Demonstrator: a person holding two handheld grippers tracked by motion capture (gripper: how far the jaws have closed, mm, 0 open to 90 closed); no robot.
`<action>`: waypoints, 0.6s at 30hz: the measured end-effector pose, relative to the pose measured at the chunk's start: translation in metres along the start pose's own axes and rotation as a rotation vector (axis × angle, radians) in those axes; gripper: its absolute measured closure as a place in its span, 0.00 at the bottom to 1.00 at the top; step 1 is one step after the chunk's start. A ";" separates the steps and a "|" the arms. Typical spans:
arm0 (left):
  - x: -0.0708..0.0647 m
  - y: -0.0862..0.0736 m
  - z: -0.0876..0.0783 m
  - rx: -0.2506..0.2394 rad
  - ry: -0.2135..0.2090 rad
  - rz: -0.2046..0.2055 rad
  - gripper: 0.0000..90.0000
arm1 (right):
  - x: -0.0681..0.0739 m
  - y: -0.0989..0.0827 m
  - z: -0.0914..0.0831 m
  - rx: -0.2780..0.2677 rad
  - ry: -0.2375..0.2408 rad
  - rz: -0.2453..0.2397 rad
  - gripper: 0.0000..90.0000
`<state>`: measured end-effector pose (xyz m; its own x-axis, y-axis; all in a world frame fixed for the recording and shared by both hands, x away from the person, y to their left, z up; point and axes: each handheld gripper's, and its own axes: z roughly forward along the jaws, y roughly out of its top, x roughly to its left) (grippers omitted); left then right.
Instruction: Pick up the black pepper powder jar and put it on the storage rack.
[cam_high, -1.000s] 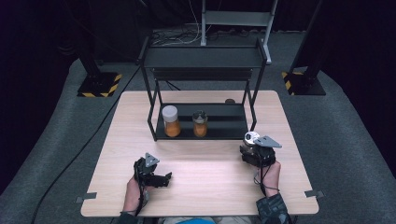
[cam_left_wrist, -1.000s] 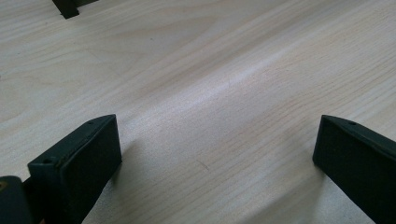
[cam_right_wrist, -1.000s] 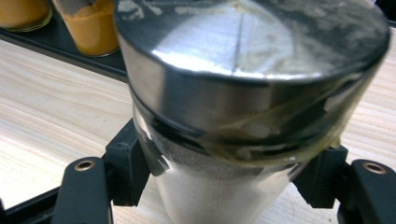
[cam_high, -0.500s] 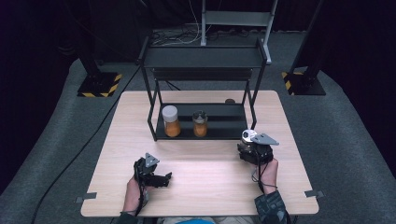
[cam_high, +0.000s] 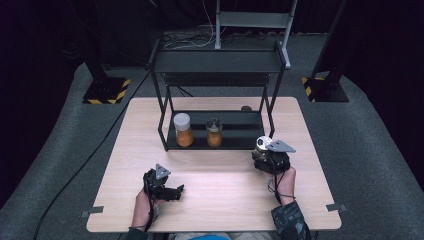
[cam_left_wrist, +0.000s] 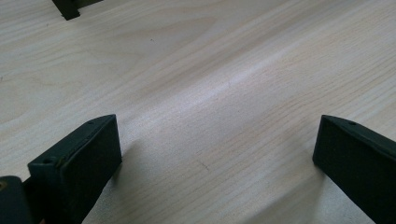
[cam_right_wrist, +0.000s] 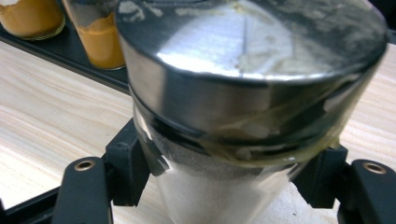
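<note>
A pale wooden table (cam_high: 210, 200) stands on grey carpet in a dark room, bearing a black two-tier rack (cam_high: 215, 95) with two jars of orange spice. The right gripper (cam_high: 264, 150) clamps a steel-lidded glass jar (cam_right_wrist: 233, 93) of white powder — just before the rack's right end. The left gripper (cam_left_wrist: 215, 154) rests on bare wood — jaws wide, holding nothing.
</note>
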<state>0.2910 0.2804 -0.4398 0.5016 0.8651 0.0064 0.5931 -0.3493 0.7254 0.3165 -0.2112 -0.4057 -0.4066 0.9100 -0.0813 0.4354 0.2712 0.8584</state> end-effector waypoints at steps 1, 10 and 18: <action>0.000 0.000 0.000 0.000 0.001 0.001 0.01 | 0.000 0.001 0.000 0.000 0.001 -0.004 0.34; 0.000 0.000 0.000 0.000 0.000 0.000 0.01 | 0.002 0.004 0.002 -0.002 0.007 -0.013 0.34; 0.000 0.000 0.000 -0.001 0.001 0.002 0.01 | 0.002 0.006 0.003 -0.009 0.006 -0.014 0.34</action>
<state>0.2907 0.2802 -0.4398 0.5023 0.8646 0.0090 0.5915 -0.3512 0.7258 0.3208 -0.2064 -0.4019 -0.4179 0.9040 -0.0903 0.4227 0.2814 0.8615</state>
